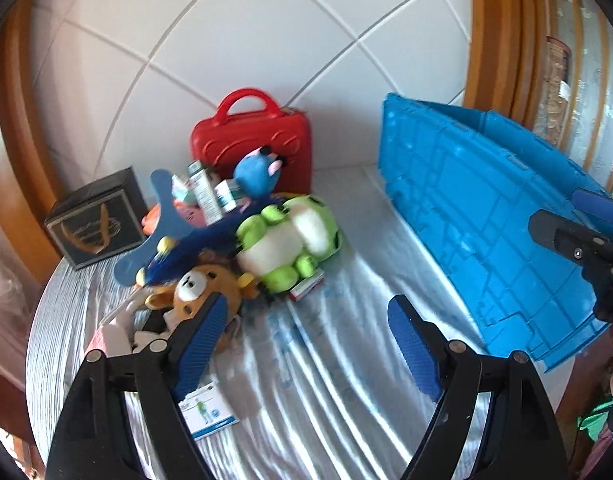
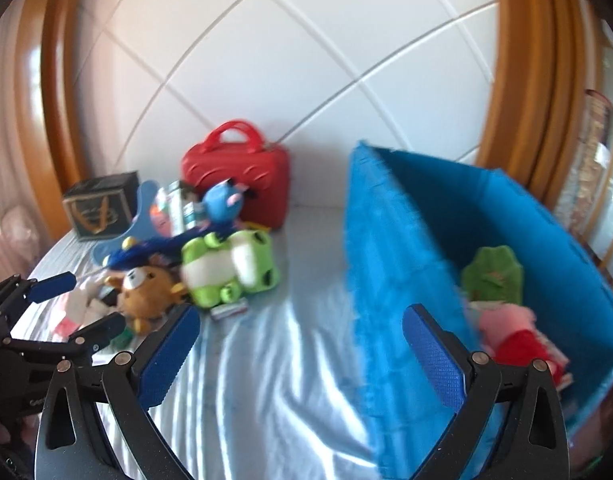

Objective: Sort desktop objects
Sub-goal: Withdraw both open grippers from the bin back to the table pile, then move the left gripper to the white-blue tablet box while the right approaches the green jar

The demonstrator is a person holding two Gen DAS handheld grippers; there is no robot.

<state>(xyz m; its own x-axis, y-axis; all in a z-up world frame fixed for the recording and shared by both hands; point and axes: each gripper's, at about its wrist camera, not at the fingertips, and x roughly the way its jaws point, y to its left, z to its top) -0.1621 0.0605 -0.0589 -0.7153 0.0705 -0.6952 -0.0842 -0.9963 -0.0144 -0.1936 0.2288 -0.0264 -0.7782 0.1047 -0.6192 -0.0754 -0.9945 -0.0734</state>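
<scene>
A pile of toys lies on the shiny white cloth: a green frog plush (image 1: 290, 240) (image 2: 230, 268), a brown bear plush (image 1: 198, 288) (image 2: 146, 292), a blue mouse plush (image 1: 258, 172) and small medicine boxes (image 1: 206, 196). My left gripper (image 1: 310, 340) is open and empty, its left finger just in front of the bear. It also shows at the left edge of the right wrist view (image 2: 78, 308). My right gripper (image 2: 304, 354) is open and empty beside the blue bin (image 2: 390, 280) (image 1: 486, 232). Inside the bin lie a green plush (image 2: 494, 276) and a pink pig plush (image 2: 506, 324).
A red carry case (image 1: 254, 140) stands against the tiled wall behind the pile. A dark box (image 1: 94, 216) sits at the far left. A printed card (image 1: 206, 412) lies near the front. Wooden frames flank both sides. Bare cloth (image 1: 346, 360) runs between pile and bin.
</scene>
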